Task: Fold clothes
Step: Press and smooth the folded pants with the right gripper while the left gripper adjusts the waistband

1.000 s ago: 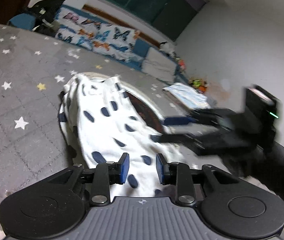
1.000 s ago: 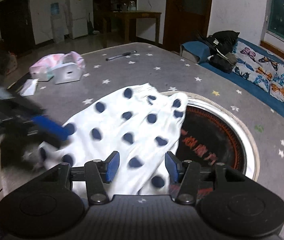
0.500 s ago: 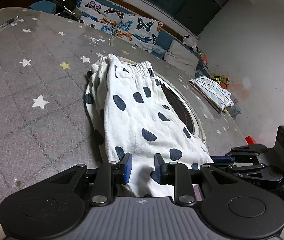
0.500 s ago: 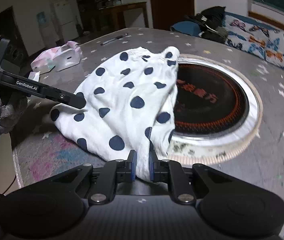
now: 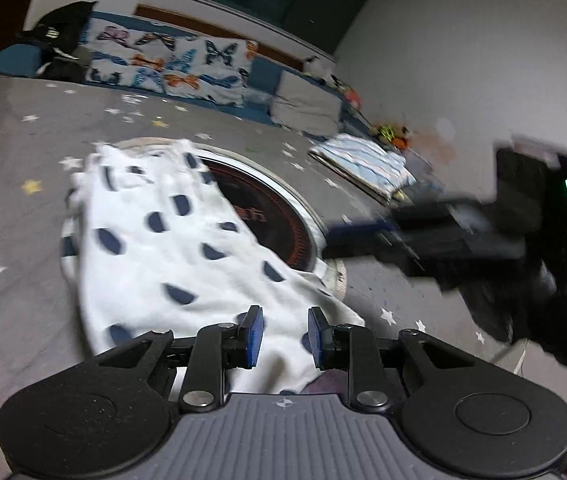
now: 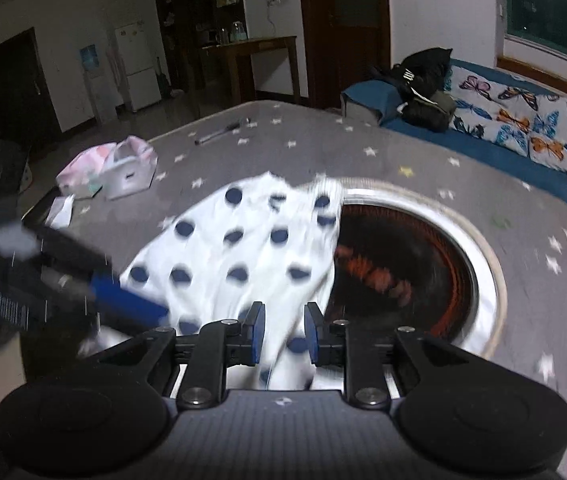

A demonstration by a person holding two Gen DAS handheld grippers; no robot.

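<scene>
The spotted garment (image 5: pixel 171 256) lies ahead of both grippers, partly over the round inset (image 6: pixel 423 264); left gripper (image 5: pixel 282 336) and right gripper (image 6: pixel 280 334) are parted, holding nothing, likely poised over its near hem to take hold.

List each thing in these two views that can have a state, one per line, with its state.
White garment with dark blue dots: spread out, rumpled, partly covering the round hob.
Round dark hob with metal rim: partly covered.
Left gripper: open, over the garment's near edge.
Right gripper: open, garment edge between its fingers.
Pink and white bag: lying on the table.
</scene>
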